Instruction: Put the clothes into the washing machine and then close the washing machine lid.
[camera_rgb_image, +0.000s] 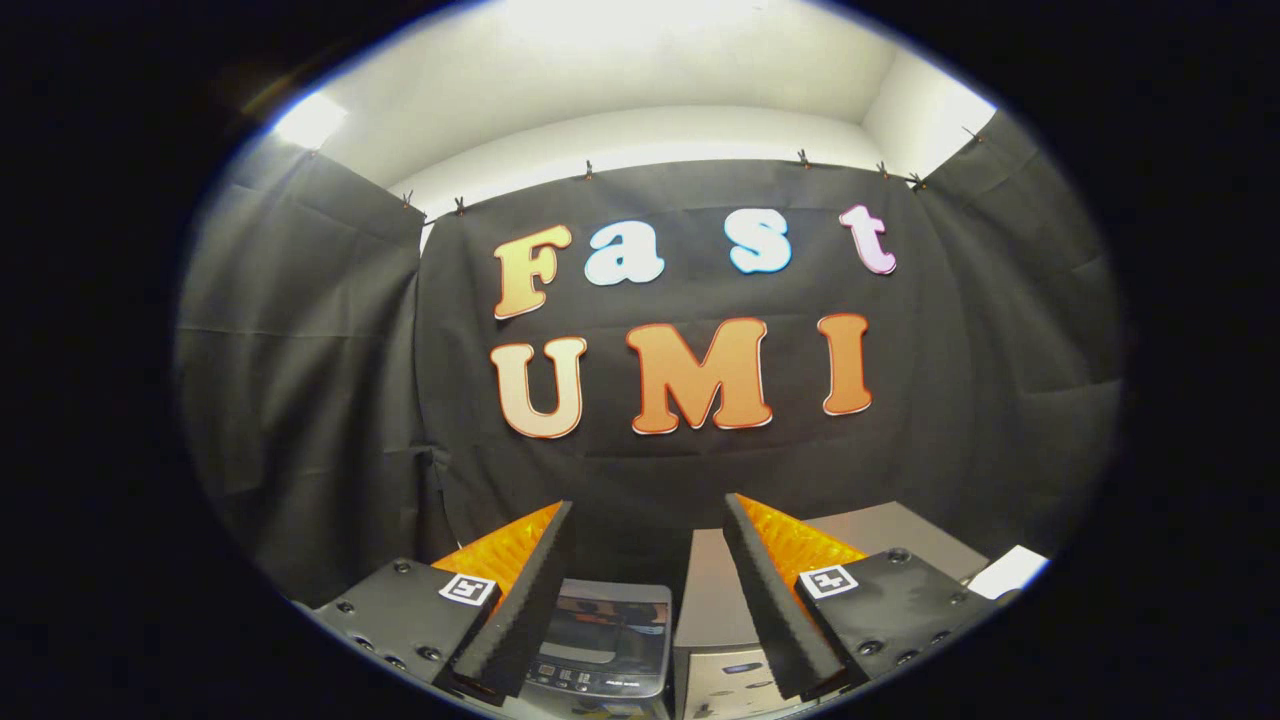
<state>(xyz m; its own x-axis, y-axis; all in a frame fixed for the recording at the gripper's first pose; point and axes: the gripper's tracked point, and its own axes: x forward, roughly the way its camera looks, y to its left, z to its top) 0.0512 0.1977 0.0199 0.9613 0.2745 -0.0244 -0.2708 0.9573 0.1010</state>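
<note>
Washing machine (605, 640): glossy see-through lid (612, 625) throwing reflections, set in smooth plastic-looking housing. Gripper (648, 560): jaws held wide apart with nothing between them, inner faces ridged and matt like foam or rubber. Booth wall (300, 400): matt cloth, creased; counter (880, 530) beyond the jaws smooth and matt.

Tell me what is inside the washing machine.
The washing machine sits low between the open tool fingers, nothing gripped. Its lid looks closed and glossy, showing only reflections; the drum's contents are covered and cannot be seen. A control panel shows along its near edge.
</note>
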